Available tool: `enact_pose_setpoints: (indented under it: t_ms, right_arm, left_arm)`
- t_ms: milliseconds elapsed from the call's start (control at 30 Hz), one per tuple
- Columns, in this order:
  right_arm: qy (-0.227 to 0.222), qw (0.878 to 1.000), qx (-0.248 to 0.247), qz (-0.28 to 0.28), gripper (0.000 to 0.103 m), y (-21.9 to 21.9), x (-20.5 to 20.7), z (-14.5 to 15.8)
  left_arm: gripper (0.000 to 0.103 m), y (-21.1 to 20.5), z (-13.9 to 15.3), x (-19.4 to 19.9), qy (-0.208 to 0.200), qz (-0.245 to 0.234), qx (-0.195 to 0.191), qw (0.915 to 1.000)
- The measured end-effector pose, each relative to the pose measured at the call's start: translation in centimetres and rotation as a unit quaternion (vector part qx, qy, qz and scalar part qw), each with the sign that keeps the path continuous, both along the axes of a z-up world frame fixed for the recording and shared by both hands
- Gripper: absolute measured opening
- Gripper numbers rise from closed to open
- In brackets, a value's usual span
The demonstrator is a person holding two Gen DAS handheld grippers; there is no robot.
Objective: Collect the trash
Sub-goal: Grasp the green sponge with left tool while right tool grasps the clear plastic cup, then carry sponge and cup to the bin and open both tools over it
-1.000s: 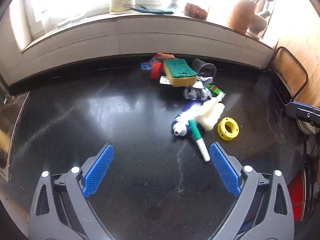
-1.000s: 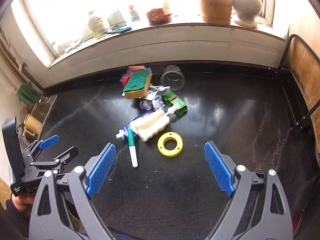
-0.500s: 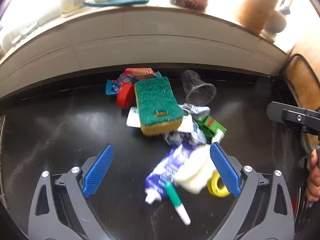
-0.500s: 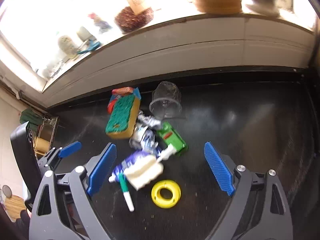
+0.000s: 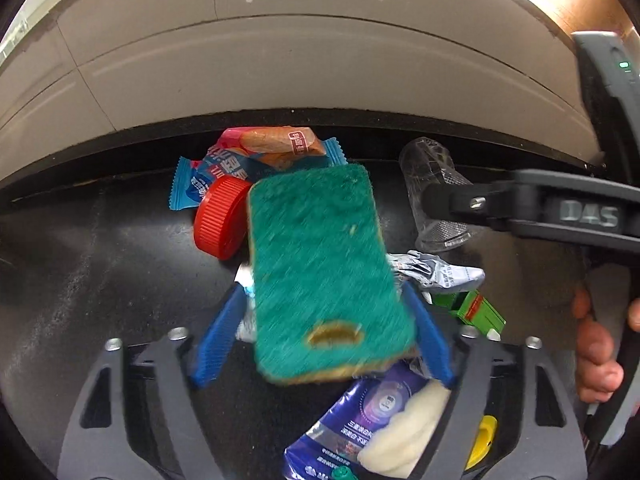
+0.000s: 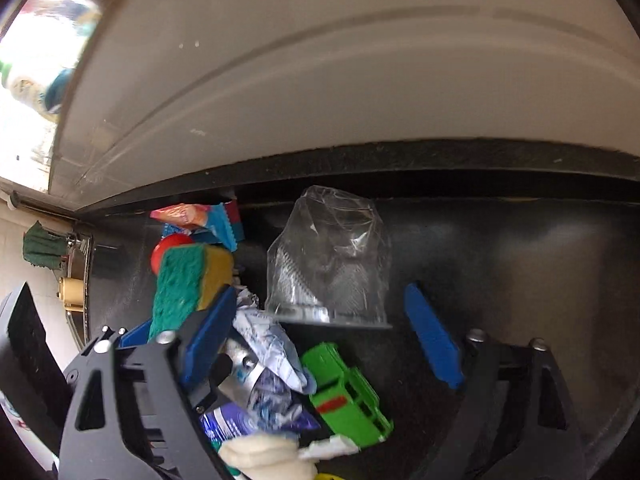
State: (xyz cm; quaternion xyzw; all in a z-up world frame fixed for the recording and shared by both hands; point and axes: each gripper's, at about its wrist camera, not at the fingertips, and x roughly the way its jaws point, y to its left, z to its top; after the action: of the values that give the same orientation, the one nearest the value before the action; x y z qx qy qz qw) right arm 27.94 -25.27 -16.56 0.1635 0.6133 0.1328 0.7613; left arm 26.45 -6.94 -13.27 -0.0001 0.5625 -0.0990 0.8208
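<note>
A pile of trash lies on the black counter near the back wall. In the left wrist view my left gripper is open, its blue pads either side of a green-topped yellow sponge; whether they touch it I cannot tell. Around it lie a red cap, a blue-orange snack wrapper, a crumpled foil wrapper and a purple pouch. In the right wrist view my right gripper is open, straddling a crushed clear plastic cup that lies just ahead of the pads. A green box lies below it.
A white tiled wall rises right behind the pile. A cream foam piece and a yellow ring lie at the near side. A sink edge is at the far left. The right gripper's body crosses the left wrist view.
Both grippers moved forward and down into the pile. The left one now brackets the sponge and has narrowed; the right one has reached the clear cup.
</note>
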Motion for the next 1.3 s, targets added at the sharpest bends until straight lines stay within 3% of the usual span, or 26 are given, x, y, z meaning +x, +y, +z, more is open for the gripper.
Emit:
enact_pose_setpoints:
  t_ms: [67, 133, 400, 633, 1067, 1300]
  right_arm:
    - [0.010, 1.000, -0.001, 0.002, 0.064, 0.2, 0.4, -0.7]
    - [0.005, 1.000, -0.002, 0.004, 0.062, 0.3, 0.4, -0.7]
    - [-0.050, 0.999, -0.022, -0.001, 0.061, -0.7, -2.7, 4.1]
    - [-0.087, 0.995, -0.052, -0.003, 0.061, -0.7, -10.0, 9.3]
    - [-0.103, 0.989, -0.106, 0.014, 0.061, 1.4, -25.8, 11.0]
    - [-0.102, 0.989, -0.108, 0.018, 0.061, 3.3, -28.1, 10.8]
  left_arm:
    - [0.062, 0.1, -0.2, 0.3, 0.003, 0.001, 0.001, 1.0000]
    - [0.059, 0.3, 0.2, 0.2, -0.001, 0.004, -0.001, 1.0000]
    - [0.057, 1.5, 4.3, -2.9, -0.036, 0.000, -0.001, 0.9994]
    - [0.057, 4.3, 7.5, -9.8, -0.054, 0.009, 0.000, 0.9985]
    - [0.057, 6.8, 5.7, -21.7, -0.025, 0.001, 0.009, 0.9996]
    - [0.057, 7.8, 6.0, -23.4, -0.030, -0.001, 0.012, 0.9995]
